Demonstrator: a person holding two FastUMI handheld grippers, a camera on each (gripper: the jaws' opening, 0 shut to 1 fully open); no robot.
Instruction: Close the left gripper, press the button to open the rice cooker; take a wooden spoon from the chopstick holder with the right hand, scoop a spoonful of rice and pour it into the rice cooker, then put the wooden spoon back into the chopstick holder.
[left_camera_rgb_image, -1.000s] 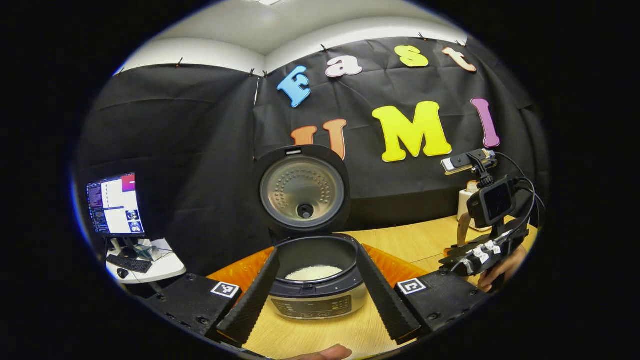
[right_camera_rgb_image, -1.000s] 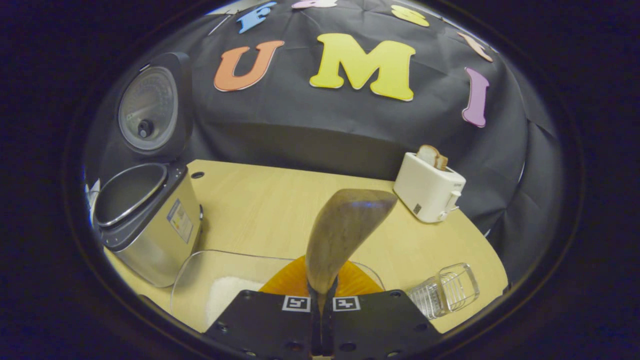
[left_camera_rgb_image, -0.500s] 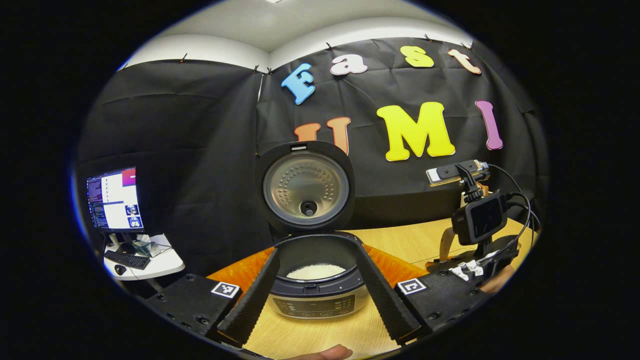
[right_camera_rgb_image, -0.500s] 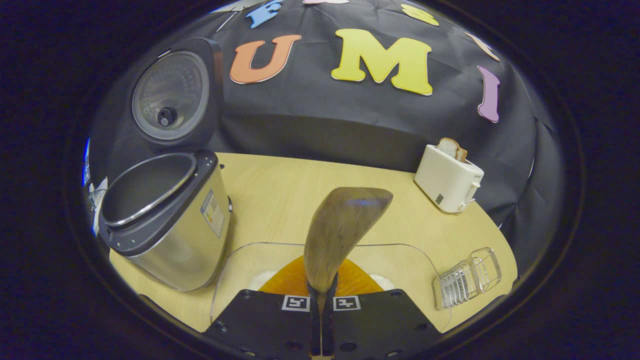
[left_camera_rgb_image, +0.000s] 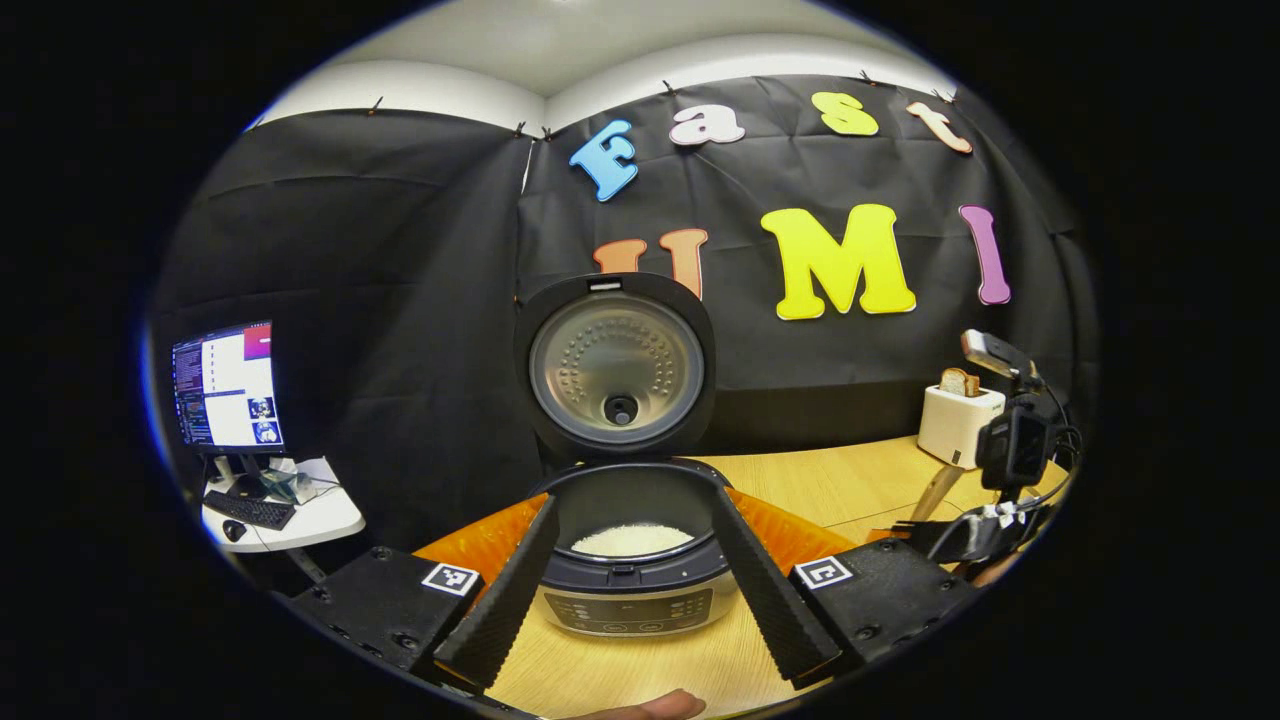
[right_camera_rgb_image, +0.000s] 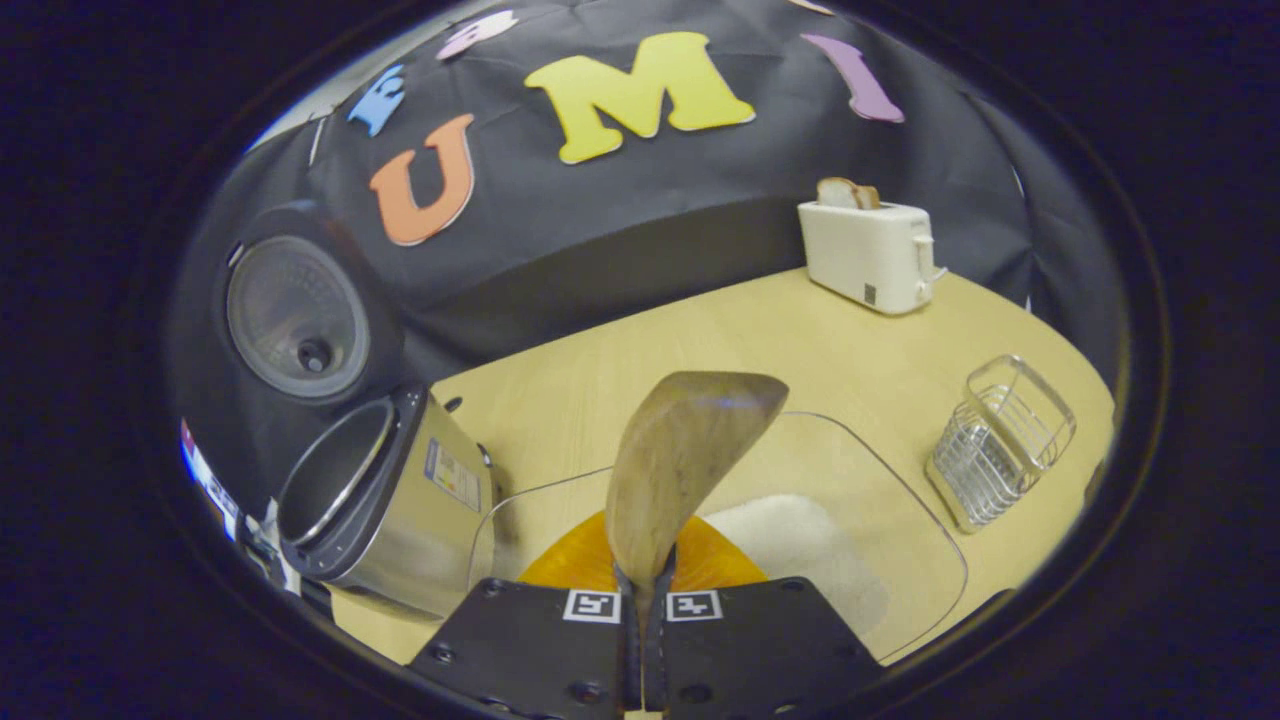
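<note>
pinching the brown wooden spoon (right_camera_rgb_image: 680, 460), your right gripper (right_camera_rgb_image: 640, 610) hangs above the clear rice tray (right_camera_rgb_image: 900, 520) — steer toward the wire chopstick holder (right_camera_rgb_image: 1000, 440) right of it, handle first; left gripper (left_camera_rgb_image: 635, 600) spread before the open silver rice cooker (left_camera_rgb_image: 630, 570).

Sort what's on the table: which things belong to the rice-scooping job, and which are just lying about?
Job: rice cooker, lid open; wooden spoon in the right gripper; clear rice tray; wire chopstick holder.
Lying about: toaster; monitor.

Open rice cooker (left_camera_rgb_image: 628, 540), lid (left_camera_rgb_image: 615, 368) upright behind
</note>
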